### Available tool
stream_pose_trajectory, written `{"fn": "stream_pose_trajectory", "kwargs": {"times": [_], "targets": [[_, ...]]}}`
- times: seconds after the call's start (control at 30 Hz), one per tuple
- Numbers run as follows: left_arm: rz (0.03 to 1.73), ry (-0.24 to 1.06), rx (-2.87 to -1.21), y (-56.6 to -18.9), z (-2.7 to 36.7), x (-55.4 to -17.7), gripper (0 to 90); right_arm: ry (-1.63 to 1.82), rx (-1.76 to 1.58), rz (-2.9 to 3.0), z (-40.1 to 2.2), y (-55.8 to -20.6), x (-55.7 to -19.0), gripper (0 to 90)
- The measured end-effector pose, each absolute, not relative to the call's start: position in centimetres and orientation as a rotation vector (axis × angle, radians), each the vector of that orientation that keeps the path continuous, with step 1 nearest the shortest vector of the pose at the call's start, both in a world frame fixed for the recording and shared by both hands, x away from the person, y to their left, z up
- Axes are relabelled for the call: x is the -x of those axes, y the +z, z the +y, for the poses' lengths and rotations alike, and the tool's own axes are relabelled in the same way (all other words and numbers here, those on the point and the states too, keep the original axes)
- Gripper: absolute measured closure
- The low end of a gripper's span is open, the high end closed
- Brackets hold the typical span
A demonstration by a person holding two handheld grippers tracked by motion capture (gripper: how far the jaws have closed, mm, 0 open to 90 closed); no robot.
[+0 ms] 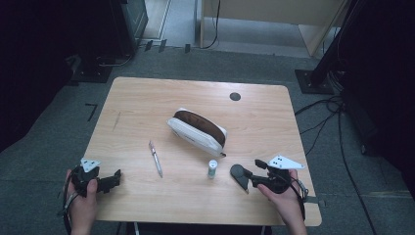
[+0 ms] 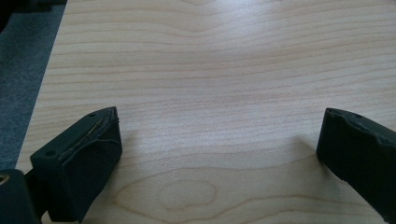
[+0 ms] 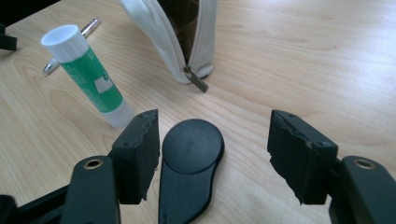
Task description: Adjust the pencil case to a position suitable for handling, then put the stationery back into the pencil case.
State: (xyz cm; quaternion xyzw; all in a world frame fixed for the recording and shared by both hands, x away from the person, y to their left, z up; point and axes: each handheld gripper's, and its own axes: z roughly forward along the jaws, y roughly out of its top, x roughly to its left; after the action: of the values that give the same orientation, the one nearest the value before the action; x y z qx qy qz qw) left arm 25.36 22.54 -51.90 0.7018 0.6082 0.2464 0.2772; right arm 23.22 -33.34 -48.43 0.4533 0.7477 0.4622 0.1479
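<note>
Right gripper: jaws apart, straddling the black paddle-shaped tool lying flat on the table; pads not pressing it.
Glue stick: upright, just beside the tool.
Pencil case: unzipped, table centre.
Pen: left of the case.
Left gripper: jaws wide apart over bare wood.

Flat black plastic paddle-shaped piece, round head with a tapered handle, is laid flat on the light wood bench near the front right edge. Round head is seen pointing toward the zip end of the white fabric pouch; a green-and-white glue stick is stood just beside it, apart.
</note>
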Motion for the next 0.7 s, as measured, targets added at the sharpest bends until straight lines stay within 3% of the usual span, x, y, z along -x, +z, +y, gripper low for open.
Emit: {"fn": "stream_pose_trajectory", "kwargs": {"times": [0.7], "targets": [[1.633, 0.662, -1.884, -51.9, 22.5, -25.4, 0.2, 1.253, -1.329, 2.207, -32.2, -50.7, -23.3, 26.1]]}}
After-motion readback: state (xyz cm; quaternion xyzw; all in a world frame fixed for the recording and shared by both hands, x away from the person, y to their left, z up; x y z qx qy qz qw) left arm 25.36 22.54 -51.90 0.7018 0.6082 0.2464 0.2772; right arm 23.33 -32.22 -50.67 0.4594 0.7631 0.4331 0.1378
